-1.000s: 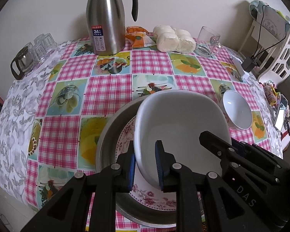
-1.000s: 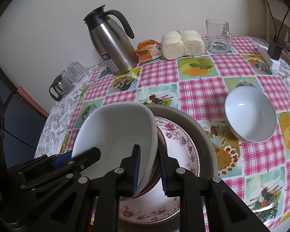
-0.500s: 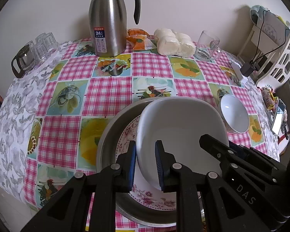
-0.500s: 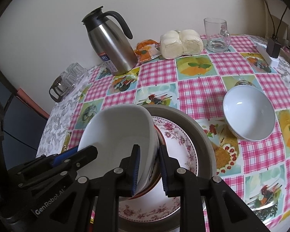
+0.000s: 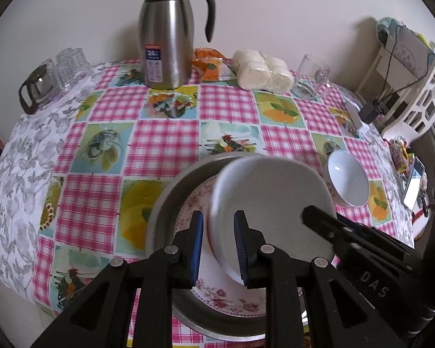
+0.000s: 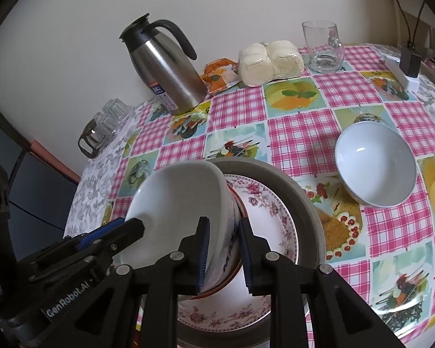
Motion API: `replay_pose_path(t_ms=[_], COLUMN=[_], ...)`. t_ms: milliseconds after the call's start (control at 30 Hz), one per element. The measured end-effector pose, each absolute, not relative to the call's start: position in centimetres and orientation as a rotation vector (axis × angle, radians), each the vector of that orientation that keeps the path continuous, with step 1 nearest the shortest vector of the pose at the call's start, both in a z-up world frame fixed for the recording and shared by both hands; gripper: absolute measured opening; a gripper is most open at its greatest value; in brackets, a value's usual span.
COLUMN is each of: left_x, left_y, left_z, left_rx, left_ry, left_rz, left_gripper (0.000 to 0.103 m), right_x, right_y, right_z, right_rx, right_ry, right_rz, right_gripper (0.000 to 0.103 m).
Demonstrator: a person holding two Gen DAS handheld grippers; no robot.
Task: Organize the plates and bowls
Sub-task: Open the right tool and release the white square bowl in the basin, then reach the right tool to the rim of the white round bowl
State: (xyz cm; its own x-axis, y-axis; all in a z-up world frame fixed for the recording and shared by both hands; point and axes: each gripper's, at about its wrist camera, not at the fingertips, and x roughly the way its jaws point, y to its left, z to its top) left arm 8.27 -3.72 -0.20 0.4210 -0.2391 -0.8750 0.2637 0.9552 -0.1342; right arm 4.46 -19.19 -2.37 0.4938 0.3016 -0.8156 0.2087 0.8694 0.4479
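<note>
Left wrist: checked tablecloth by pale wall; each gripper clamps white bowl

Home dining table — checked oilcloth, steel thermos jug, bagged buns, glass mug

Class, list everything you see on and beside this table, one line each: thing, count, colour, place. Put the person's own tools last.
White bowl: one, white, tilted over the plates, held on opposite rims.
Floral plate: one, white with pink flowers, inside the metal pan.
Metal pan: one, grey, front centre.
Small bowl: one, white, right of the pan.
Thermos jug: one, steel with black handle, back.
Buns: one pack, cream, back.
Orange packet: one, beside the jug.
Glass mug: one, clear, back right.
Glassware: a cluster, clear, back left.
Tablecloth: pink check with pictures.
White rack: one, far right.
Left claw: black, blue pads, shut on the bowl.
Right claw: same, opposite rim.
</note>
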Motion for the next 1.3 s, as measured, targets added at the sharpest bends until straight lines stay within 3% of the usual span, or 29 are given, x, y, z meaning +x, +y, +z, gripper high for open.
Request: replay_pose_path(t_ms=[233,300,367,500,633,700,900,1000,1100,1300], left_x=[8.4,8.5,8.6,8.8,9.0,9.2,9.7,9.7,9.7,9.8], left_y=[-2.9,-2.6,-2.3,-1.7,-1.2,-0.8,1.0,1.8,2.3,3.5], left_z=[0.6,0.7,0.7,0.5,0.3,0.1,-0.3,-0.3,-0.1,-0.3], left_rx=[-0.006,-0.022,-0.036,-0.068,-0.060,-0.067,-0.113,-0.135,-0.147,-0.201], left_ry=[1.052,1.049,1.051,1.068,1.067,1.072,1.078,1.065,1.044,1.044], left_rz=[-0.294,-0.285,-0.271,-0.243,-0.198,-0.173,-0.092,-0.055,-0.023,0.014], left_gripper=[0.025,0.038,0.044,0.056,0.066,0.074,0.076,0.088,0.088,0.089], right_x=[4.3,4.3,4.1,4.1,4.2,4.2,4.2,4.2,4.1,4.0], right_y=[-19.6,-19.8,-20.1,-20.3,-20.0,-19.9,-20.1,-20.2,-20.2,-20.1], right_z=[-1.5,-1.4,-1.3,-1.1,-1.1,-1.2,-1.4,-1.3,-1.3,-1.3], right_rx=[0.520,0.525,0.525,0.524,0.506,0.499,0.483,0.478,0.471,0.462], right_ry=[1.039,1.035,1.028,1.016,1.015,1.016,1.012,1.005,0.999,0.990], right_rz=[0.037,0.036,0.028,0.009,0.008,0.005,-0.005,-0.010,-0.016,-0.015], right_gripper=[0.023,0.023,0.024,0.056,0.070,0.075,0.085,0.094,0.102,0.103])
